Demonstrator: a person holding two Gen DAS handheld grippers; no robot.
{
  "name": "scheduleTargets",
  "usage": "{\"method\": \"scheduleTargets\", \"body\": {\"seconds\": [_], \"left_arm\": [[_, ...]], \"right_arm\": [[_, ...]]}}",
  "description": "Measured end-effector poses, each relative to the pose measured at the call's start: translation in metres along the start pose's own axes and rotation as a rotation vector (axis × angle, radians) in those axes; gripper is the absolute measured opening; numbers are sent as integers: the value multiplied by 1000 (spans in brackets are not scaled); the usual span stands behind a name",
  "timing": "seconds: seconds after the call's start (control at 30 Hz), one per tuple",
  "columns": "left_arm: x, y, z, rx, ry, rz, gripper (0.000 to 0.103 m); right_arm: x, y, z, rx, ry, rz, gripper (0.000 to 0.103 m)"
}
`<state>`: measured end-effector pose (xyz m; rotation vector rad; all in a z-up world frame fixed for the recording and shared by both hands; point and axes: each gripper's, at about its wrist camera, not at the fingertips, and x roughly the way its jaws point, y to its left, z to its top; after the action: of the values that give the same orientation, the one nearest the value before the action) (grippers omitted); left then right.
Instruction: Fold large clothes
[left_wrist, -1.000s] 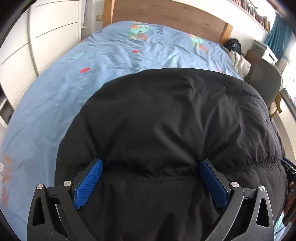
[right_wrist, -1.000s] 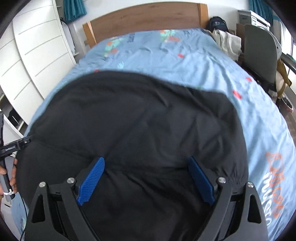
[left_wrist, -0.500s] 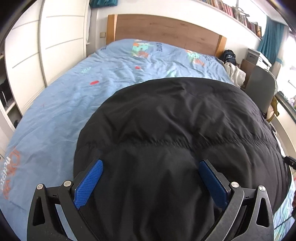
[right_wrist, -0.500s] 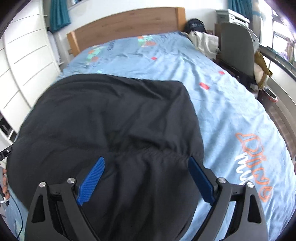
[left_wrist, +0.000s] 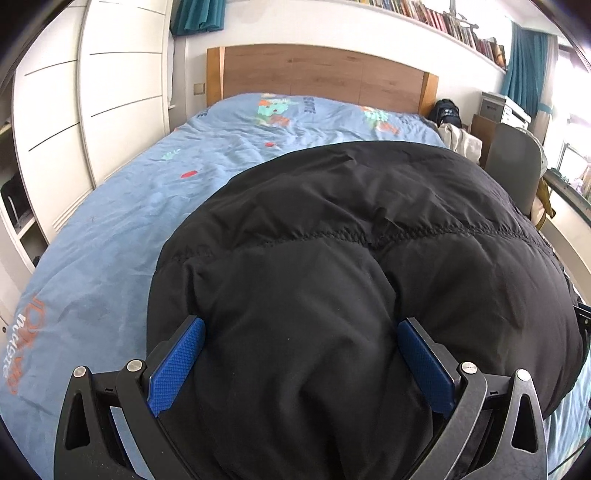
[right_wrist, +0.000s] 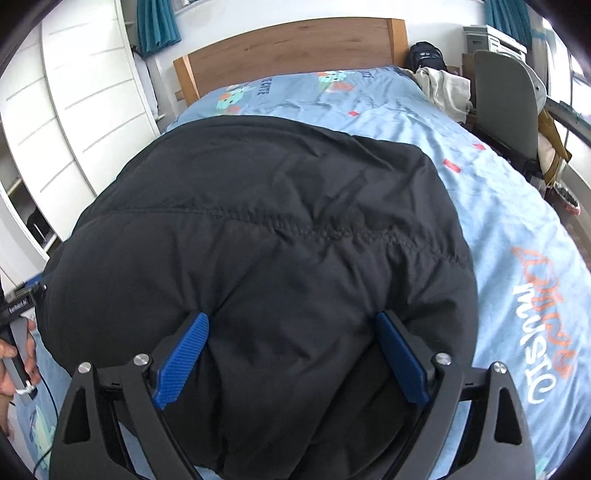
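Filling both frames' lower halves, the black jacket (left_wrist: 332, 258) bulges between each gripper's wide-spread jaws, hiding whether the left gripper (left_wrist: 301, 354) or the right gripper (right_wrist: 291, 350) truly grasps it.

Place: home bedroom.
Landmark: bed (left_wrist: 122, 236) with blue printed cover.
At its head: wooden headboard (left_wrist: 317, 75).
Left of bed: white wardrobe (left_wrist: 74, 122).
Above headboard: bookshelf (left_wrist: 436, 20).
Right of bed: grey chair (right_wrist: 506, 107).

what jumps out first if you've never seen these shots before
A big black puffy jacket fills the middle of both views, bulging between the blue pads of the left gripper and the right gripper. It lies on a light blue bedspread, a wooden headboard behind.
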<state>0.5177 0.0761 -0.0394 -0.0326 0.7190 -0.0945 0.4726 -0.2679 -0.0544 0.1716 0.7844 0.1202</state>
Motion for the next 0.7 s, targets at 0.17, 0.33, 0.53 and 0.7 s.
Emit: {"method": "scheduleTargets", "body": {"seconds": [0.17, 0.33, 0.53, 0.7], "left_arm": [[2, -4, -6, 12, -15, 9, 103], [5, -7, -8, 24, -6, 16, 103], [10, -9, -11, 26, 16, 14, 103], [12, -9, -12, 31, 23, 18, 103]], "right_arm": [[3, -4, -7, 6, -19, 15, 96], [3, -2, -11, 5, -24, 12, 97], [5, -2, -13, 8, -19, 7, 98], [6, -2, -12, 2, -16, 3, 98]]}}
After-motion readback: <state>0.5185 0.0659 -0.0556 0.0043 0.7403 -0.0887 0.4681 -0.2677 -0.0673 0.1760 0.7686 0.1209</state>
